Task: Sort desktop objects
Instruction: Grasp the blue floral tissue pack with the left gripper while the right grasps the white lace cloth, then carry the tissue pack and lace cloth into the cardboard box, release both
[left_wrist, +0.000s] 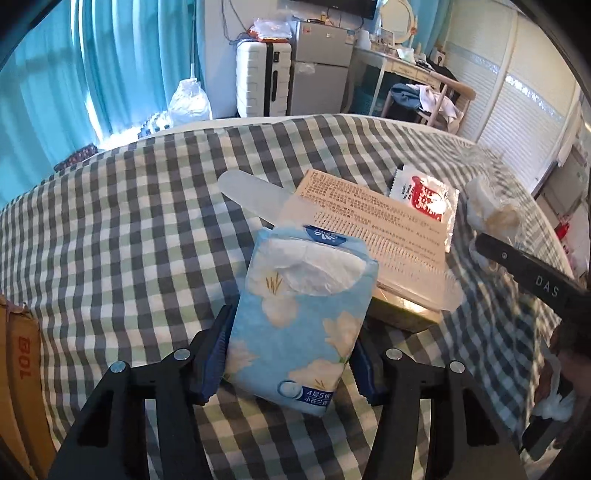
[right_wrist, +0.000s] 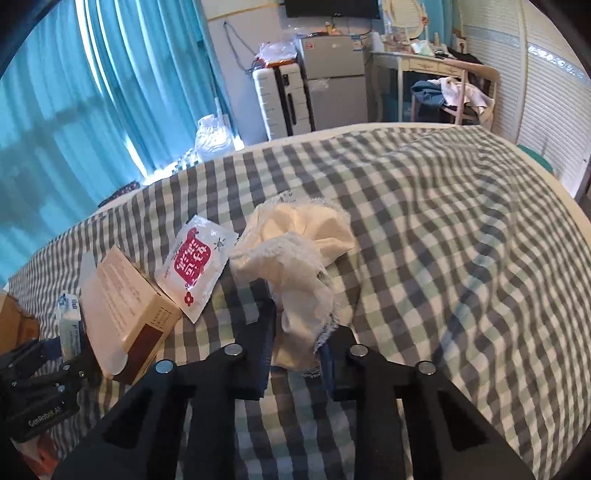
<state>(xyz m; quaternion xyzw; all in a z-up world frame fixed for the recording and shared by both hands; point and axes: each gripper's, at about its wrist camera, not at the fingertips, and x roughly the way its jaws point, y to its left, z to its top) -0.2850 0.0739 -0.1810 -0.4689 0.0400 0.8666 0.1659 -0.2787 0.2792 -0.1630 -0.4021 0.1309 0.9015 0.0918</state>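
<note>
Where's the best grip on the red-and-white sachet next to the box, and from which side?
Take the sachet by its near pointed corner, coming in from the open checked cloth on the near side. It lies flat, so only an edge gives the jaws purchase. Its left edge runs close along the cardboard box and the lace fabric crowds the right; the near corner looks least obstructed.

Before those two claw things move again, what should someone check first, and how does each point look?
1. Left gripper closed on the tissue pack: ok.
2. Right gripper closed on the lace cloth: ok.
3. Cloth hanging free of the red sachet: cannot tell, their edges meet in view.
4. Comb lying steady on the box: ok.
5. Tissue pack lifted off the checked cover: cannot tell.
</note>
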